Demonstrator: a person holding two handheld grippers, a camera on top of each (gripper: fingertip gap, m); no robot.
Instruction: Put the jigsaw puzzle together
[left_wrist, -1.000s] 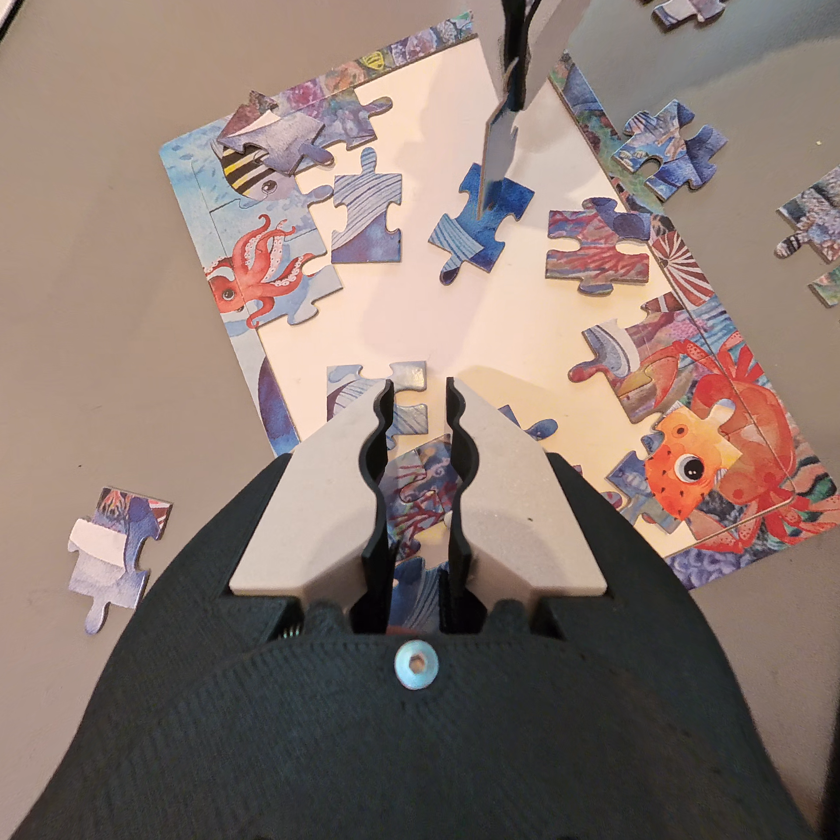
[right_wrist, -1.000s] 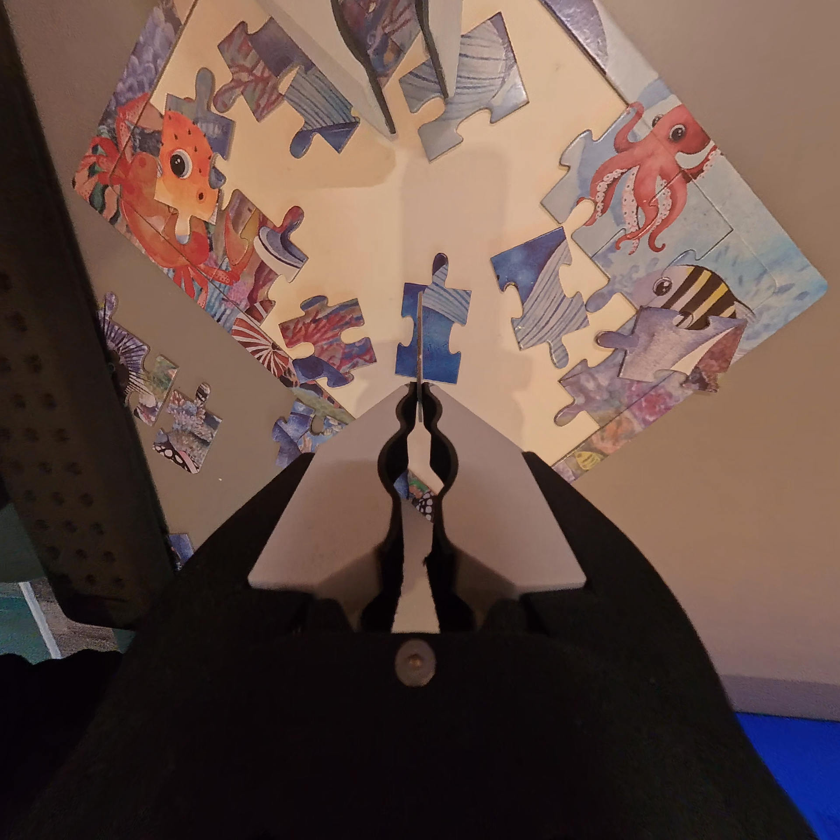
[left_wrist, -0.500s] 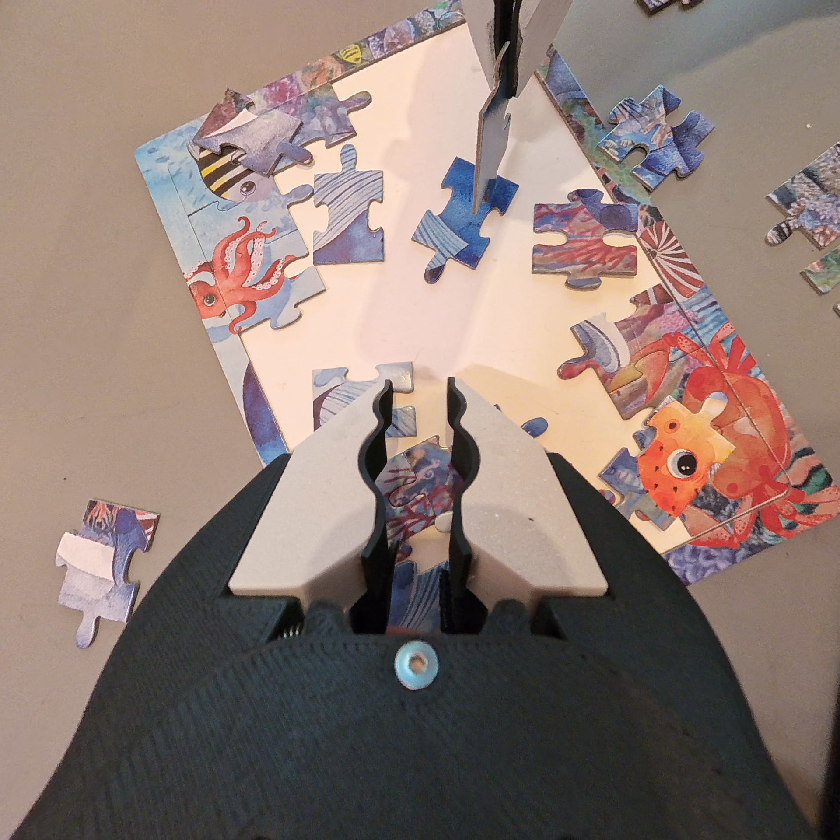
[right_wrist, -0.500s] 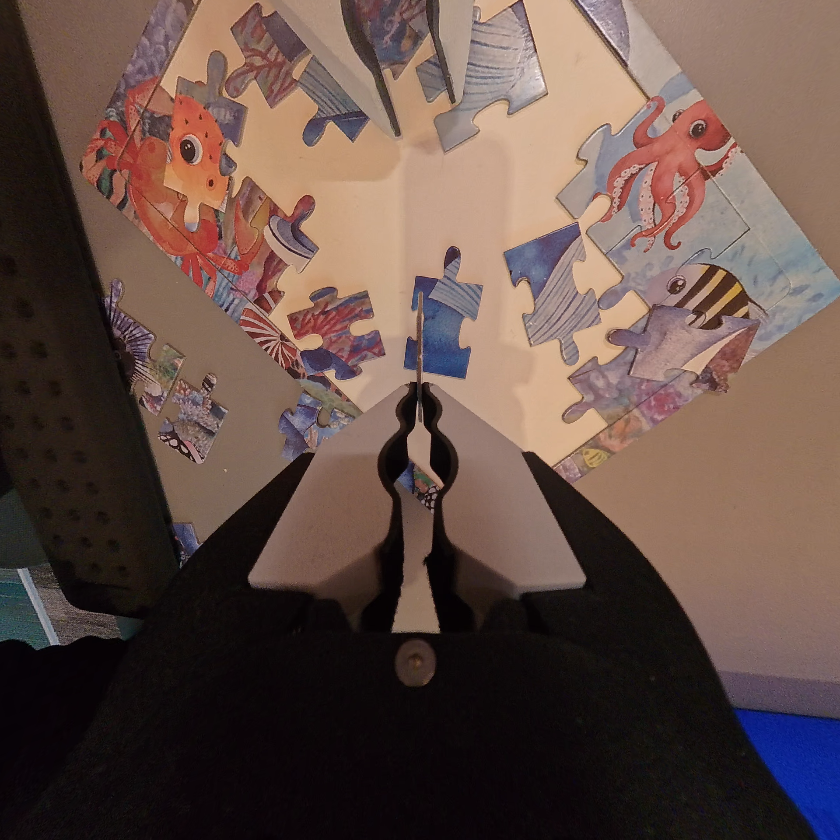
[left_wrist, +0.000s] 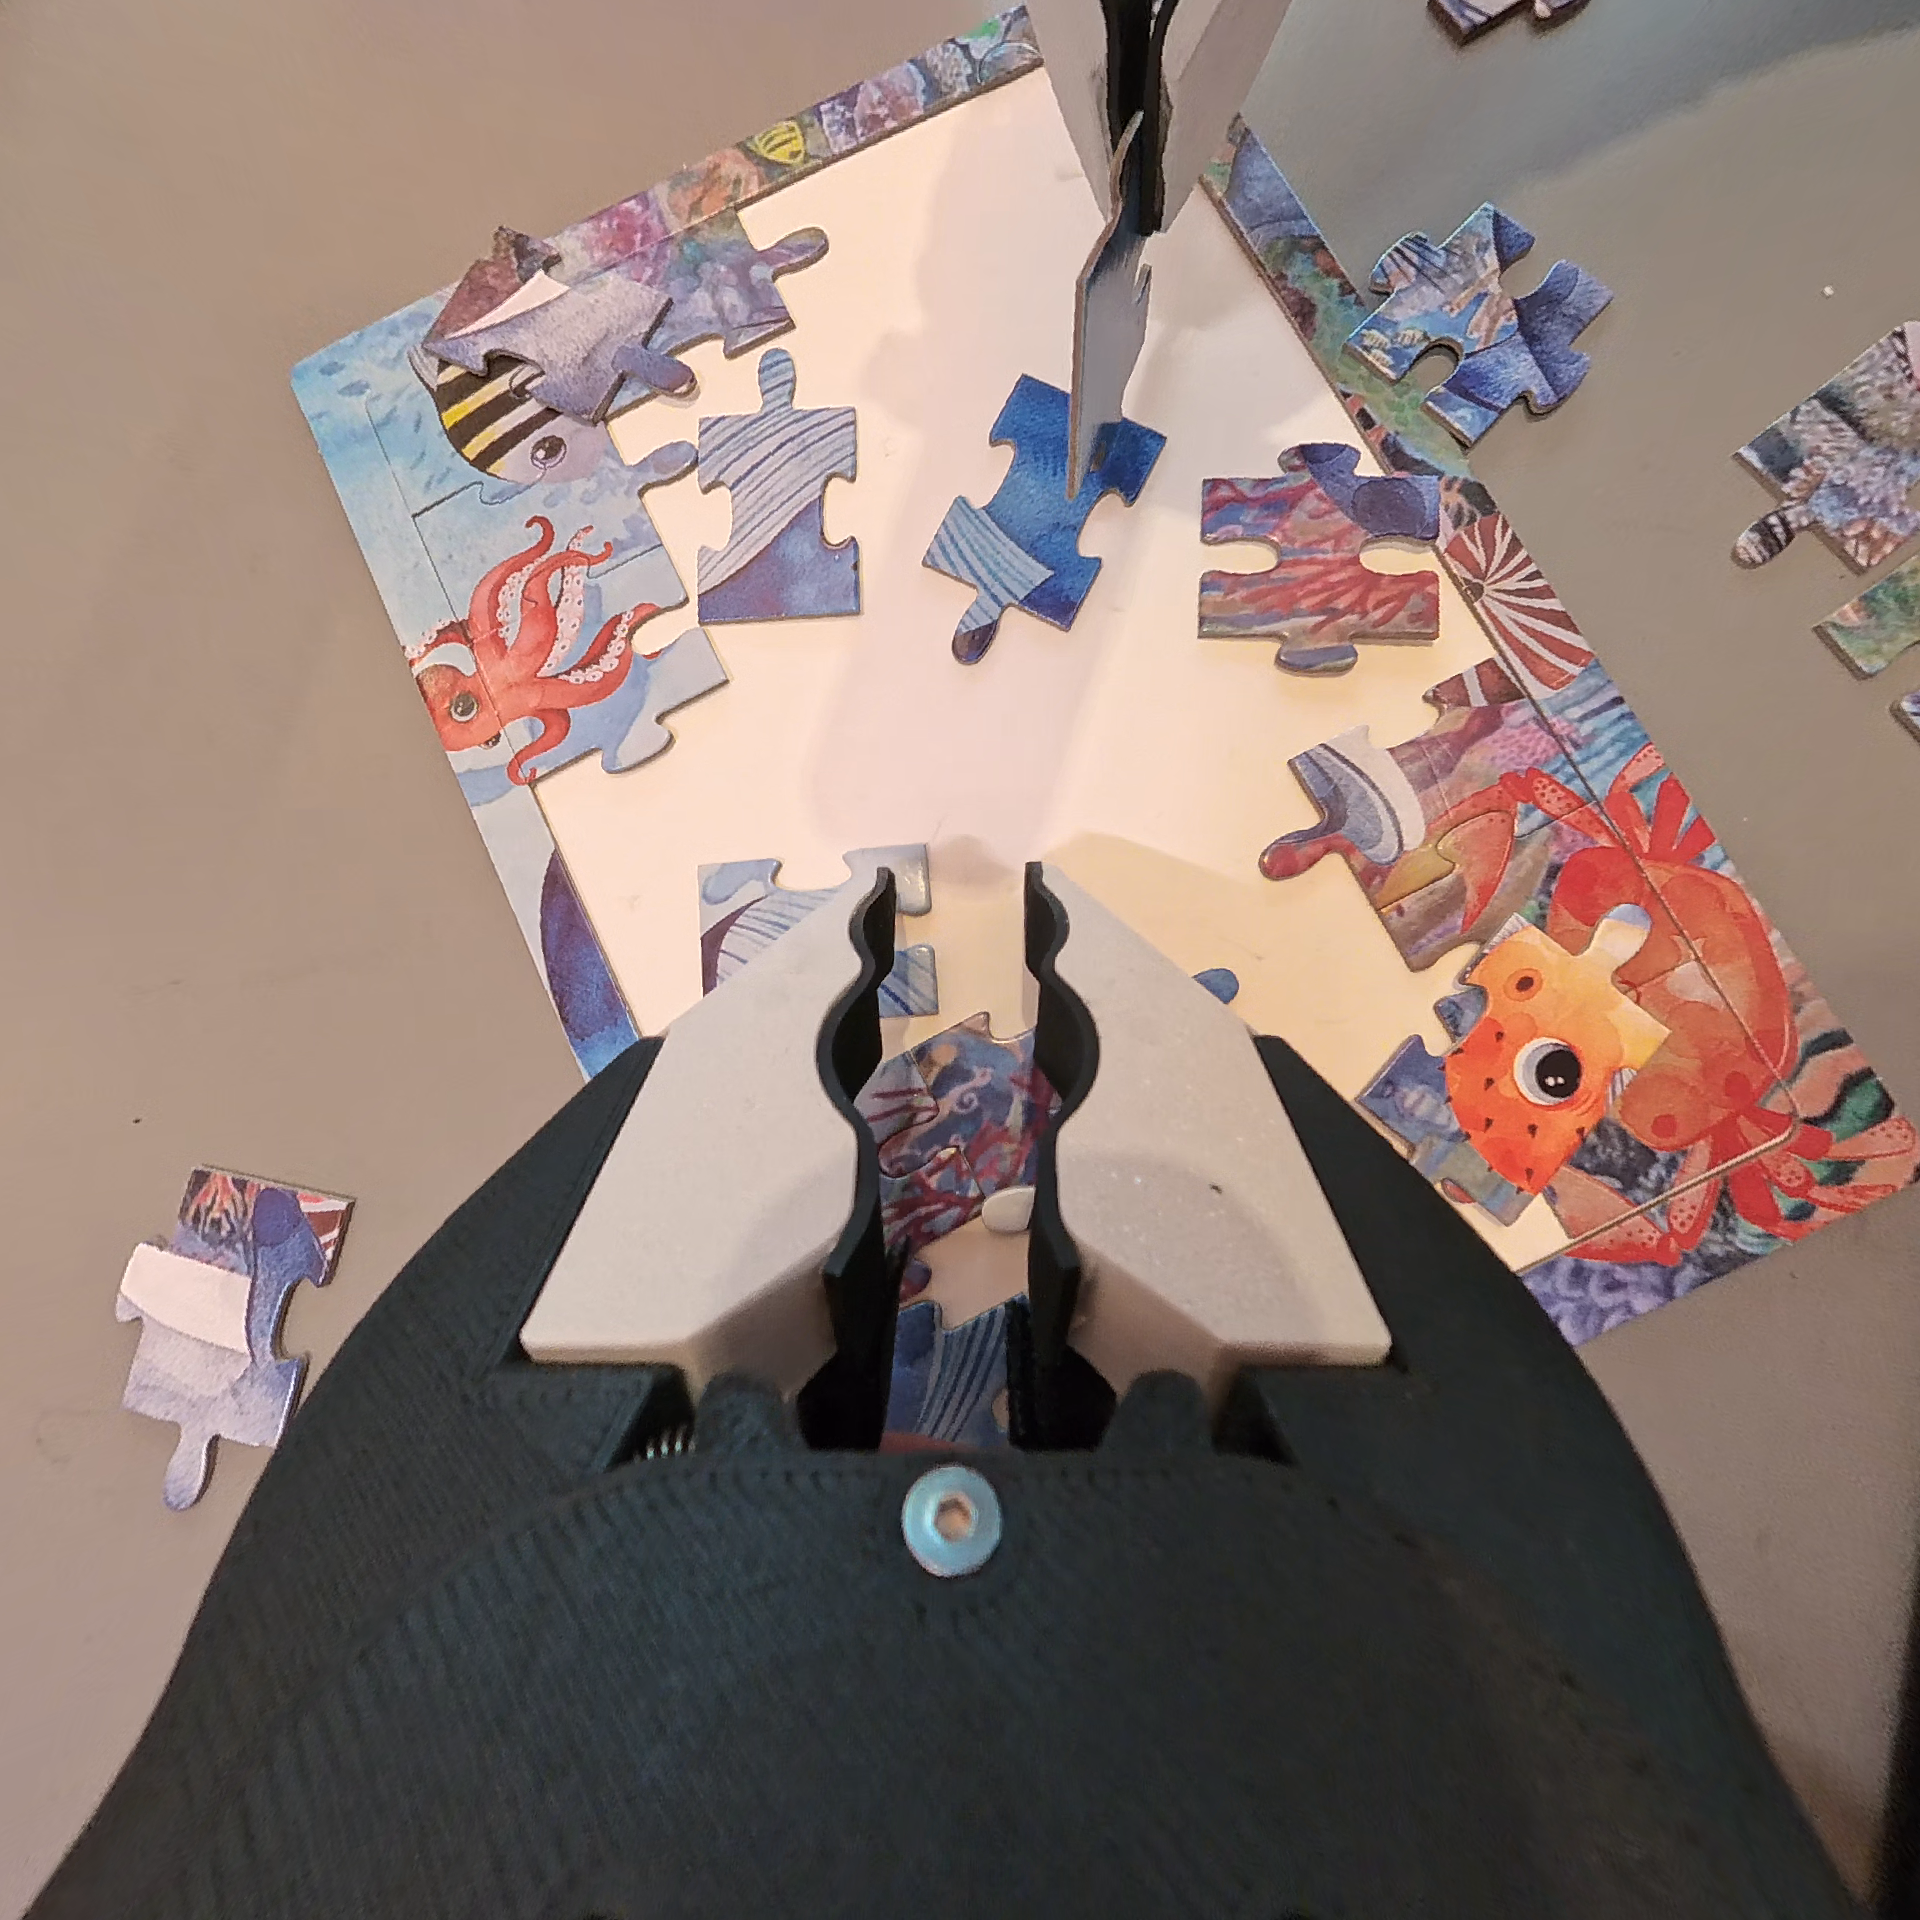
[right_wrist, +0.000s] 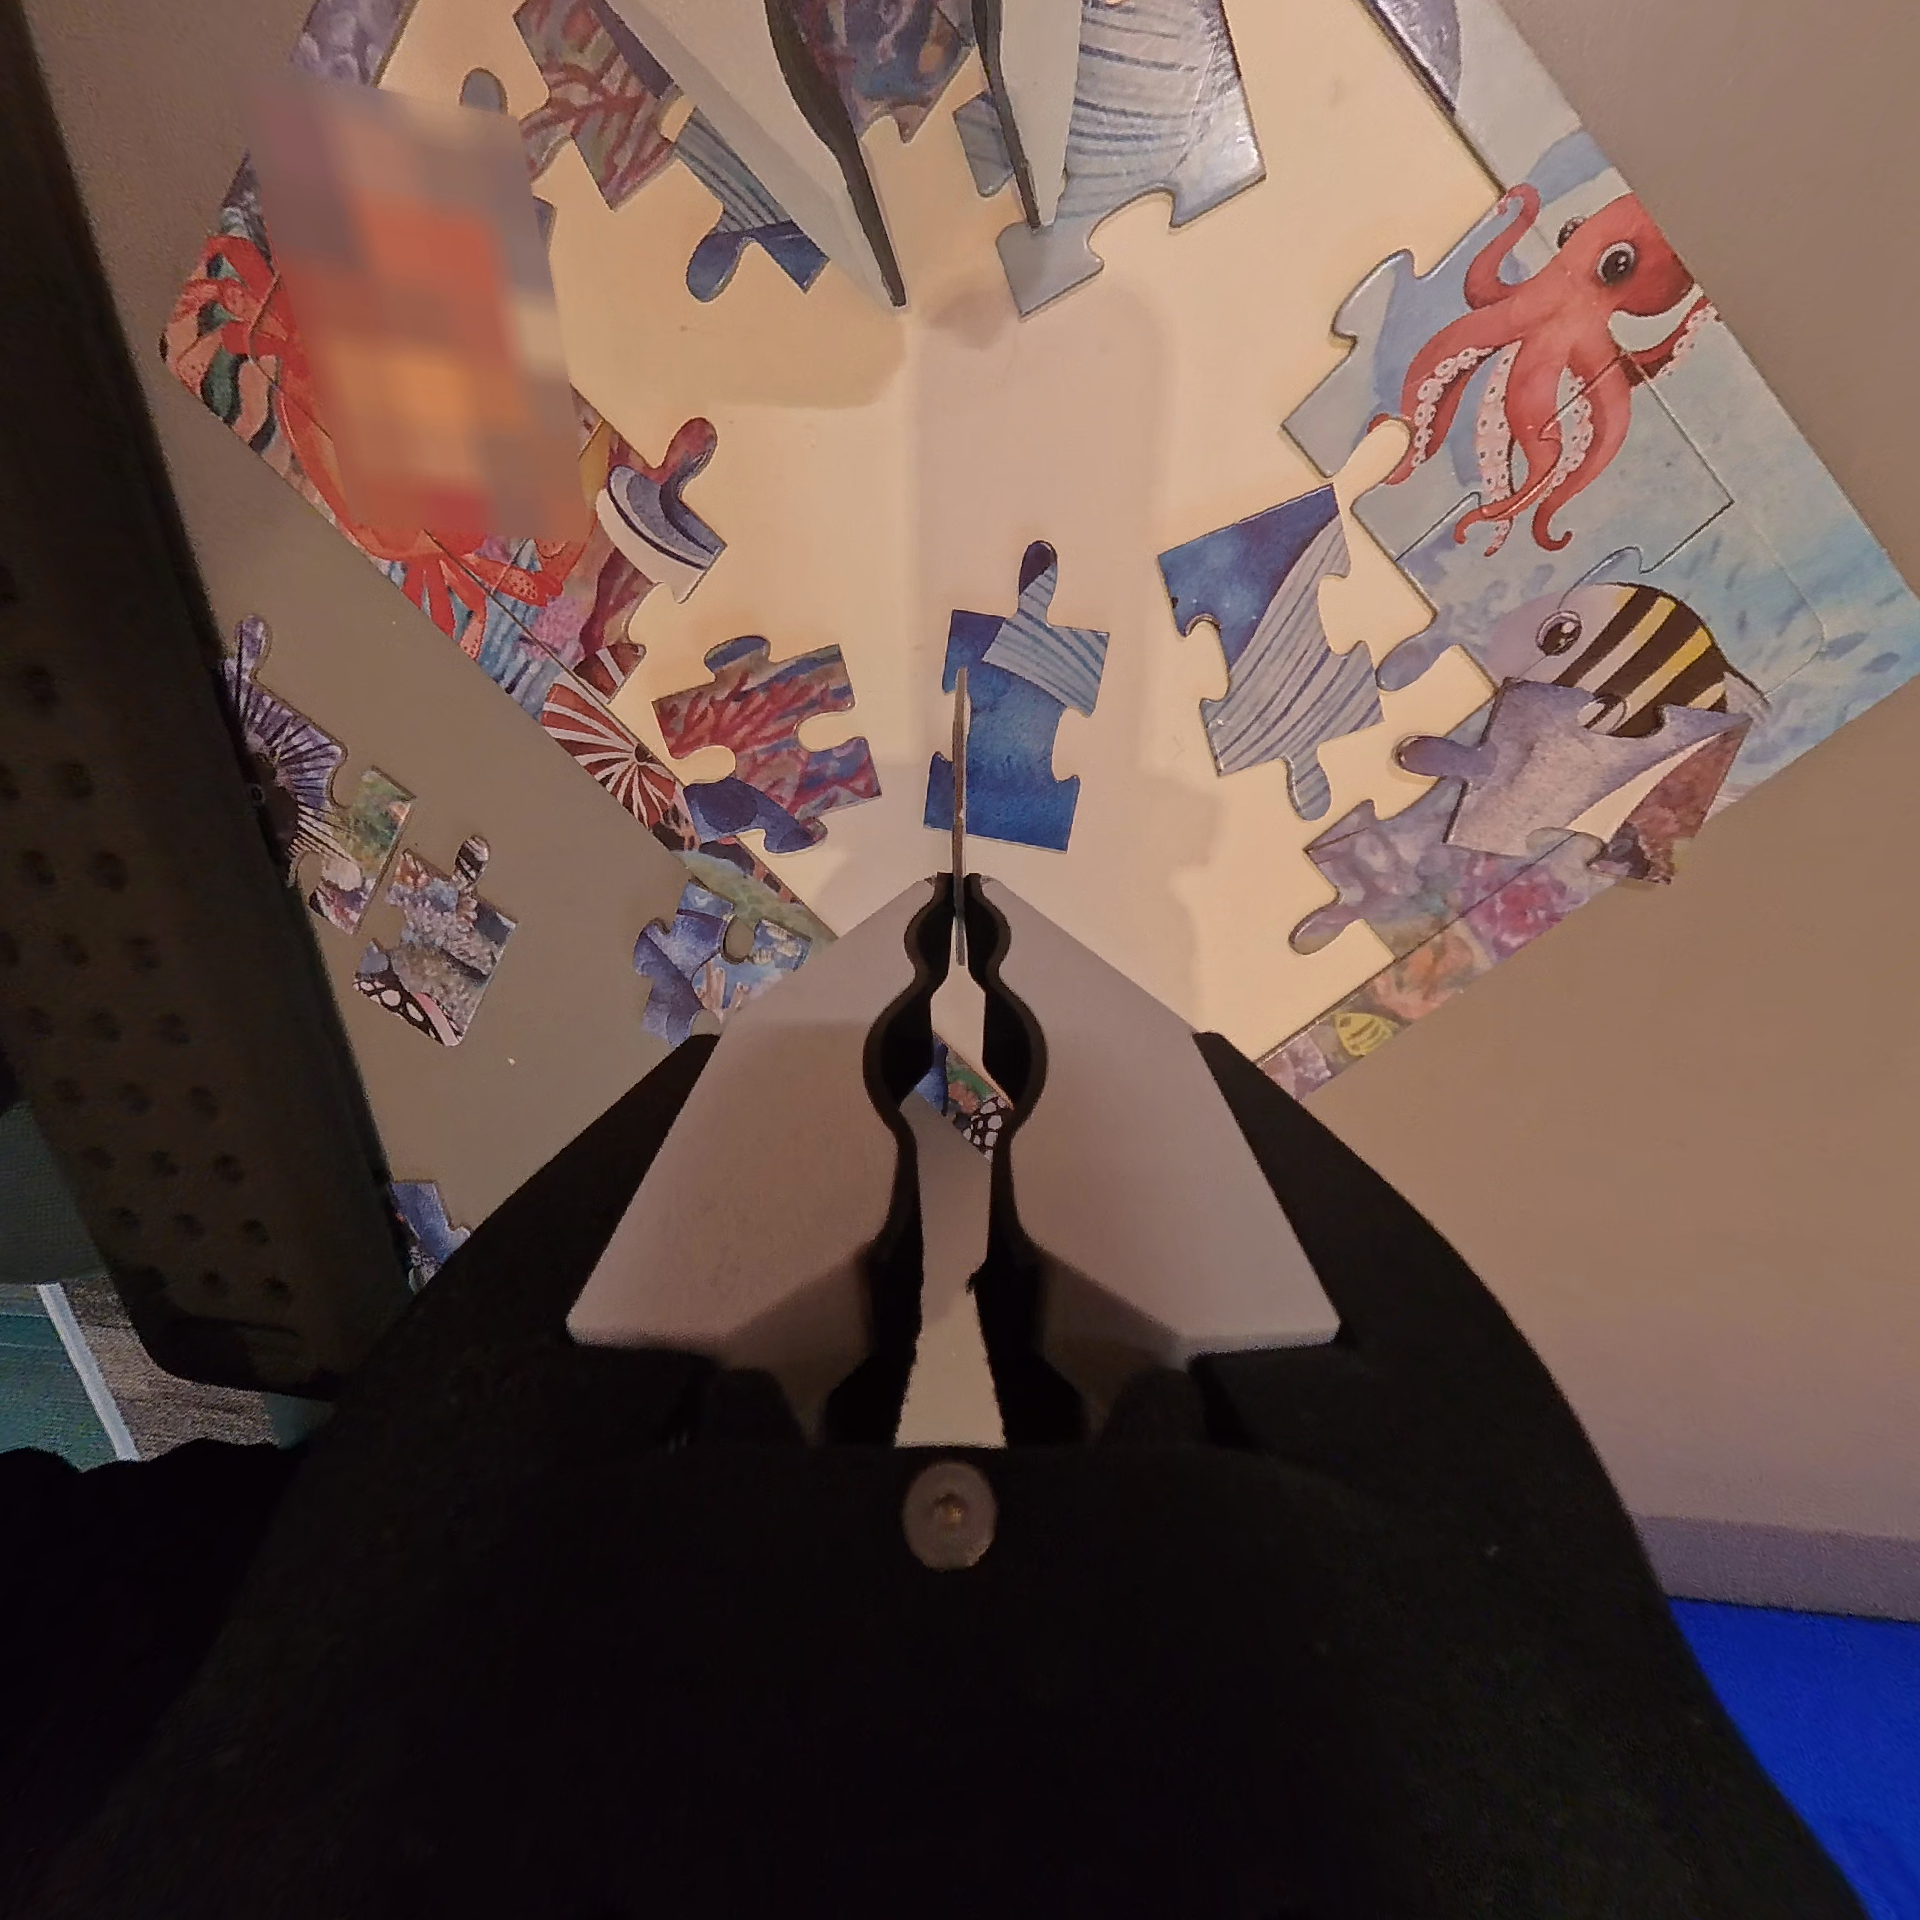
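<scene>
Cardboard seen edge-on is all we get of the held piece: the right claw is clamped on it and hangs it upright just above the blue piece lying on the board. Over the last second very little has changed. The views have drifted slightly across the board, the held piece has kept its upright pose over the same spot, and no piece has been seated. We judge, then, that the puzzle is no further along and that this piece is still being carried or lined up. The left claw hovers low over the near edge of the board with a narrow gap between its jaws. As far as we can tell it grips nothing, and the pieces seen through the gap lie on the board below. Counting: two claws, one board, one piece in the air. Three pieces lie loose and apart on the bare middle: the striped piece, the blue piece and the coral piece. One peeled piece rests askew on the fish corner. On the desk we count one stray piece to the left and at least four to the right, some cut by the frame.
</scene>
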